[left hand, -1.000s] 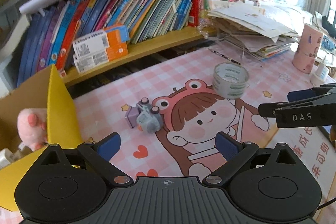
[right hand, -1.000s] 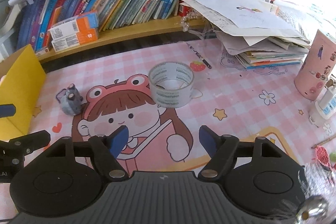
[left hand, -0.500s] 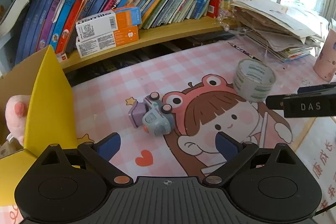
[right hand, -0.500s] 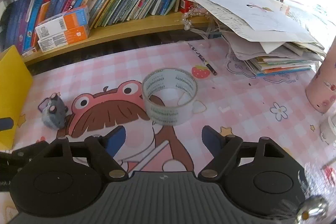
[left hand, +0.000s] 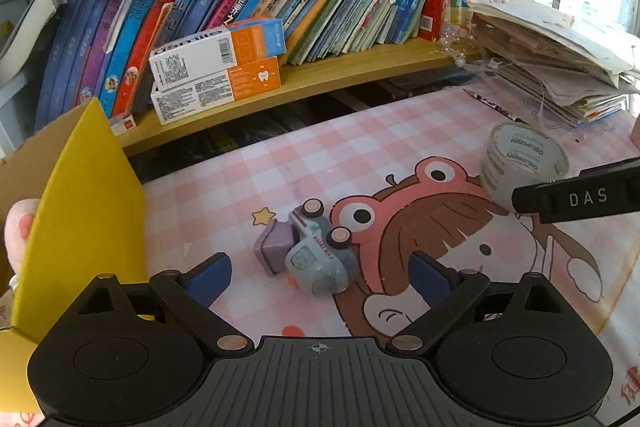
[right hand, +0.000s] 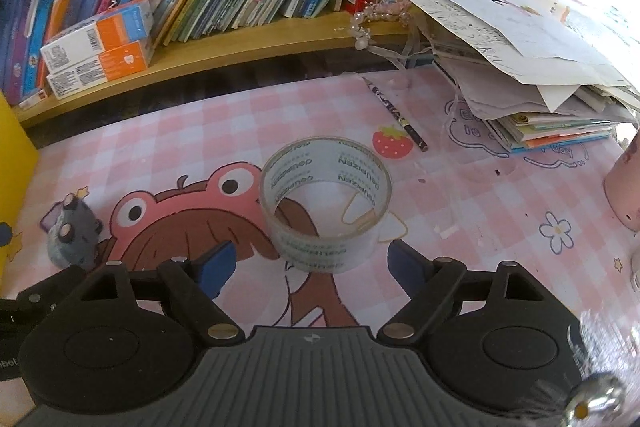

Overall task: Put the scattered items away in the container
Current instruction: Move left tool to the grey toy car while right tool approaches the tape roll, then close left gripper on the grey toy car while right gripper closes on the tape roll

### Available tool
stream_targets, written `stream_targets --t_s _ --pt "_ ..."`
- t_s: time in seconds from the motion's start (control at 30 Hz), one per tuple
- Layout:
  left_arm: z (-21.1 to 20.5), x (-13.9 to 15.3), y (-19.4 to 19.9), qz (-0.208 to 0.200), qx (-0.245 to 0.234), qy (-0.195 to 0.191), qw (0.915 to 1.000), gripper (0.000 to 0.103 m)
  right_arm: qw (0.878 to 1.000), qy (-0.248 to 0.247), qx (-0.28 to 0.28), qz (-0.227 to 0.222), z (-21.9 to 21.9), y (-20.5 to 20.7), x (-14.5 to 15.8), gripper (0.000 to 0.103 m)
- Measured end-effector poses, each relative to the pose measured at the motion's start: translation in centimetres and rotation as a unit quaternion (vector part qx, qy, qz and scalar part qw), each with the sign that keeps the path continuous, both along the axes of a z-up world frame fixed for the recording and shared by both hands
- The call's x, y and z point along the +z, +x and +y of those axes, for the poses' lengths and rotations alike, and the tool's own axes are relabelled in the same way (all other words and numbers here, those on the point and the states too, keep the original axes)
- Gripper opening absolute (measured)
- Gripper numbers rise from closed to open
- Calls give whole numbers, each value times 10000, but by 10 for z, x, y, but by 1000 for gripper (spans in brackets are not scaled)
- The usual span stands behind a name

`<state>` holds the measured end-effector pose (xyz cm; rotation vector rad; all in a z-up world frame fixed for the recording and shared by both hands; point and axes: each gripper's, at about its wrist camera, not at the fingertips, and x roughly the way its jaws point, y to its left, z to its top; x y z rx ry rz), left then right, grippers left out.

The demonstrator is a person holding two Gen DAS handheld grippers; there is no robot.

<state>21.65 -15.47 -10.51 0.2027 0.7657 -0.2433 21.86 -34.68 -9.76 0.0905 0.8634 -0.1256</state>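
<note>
Both claws gape wide: left gripper (left hand: 320,277) frames the toy car (left hand: 316,255), right gripper (right hand: 308,267) the tape roll (right hand: 325,203); only the left view shows a pink plush (left hand: 18,227)

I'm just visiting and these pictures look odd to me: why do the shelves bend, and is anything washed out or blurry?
Left wrist view: the fisheye lens bows the wooden shelf; the window at upper right is glary. Right wrist view: the same curving; daylight bleaches the paper stack at upper right, the lower right corner is smeared, the tape roll is sharp.
</note>
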Motion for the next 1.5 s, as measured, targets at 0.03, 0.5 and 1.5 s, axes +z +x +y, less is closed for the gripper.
stream_targets --t_s 0.03,0.5,1.5 --pt "-1 -2 1 -6 13 16 10000 94 10000 -4 -11 0 -1 2 -1 82" --pt "-9 -26 25 -16 342 229 9992 94 10000 -61 -52 -40 -8 28 -16 85" --pt "-12 -19 25 124 -236 17 9996 50 9996 -223 169 -55 2 31 -21 82"
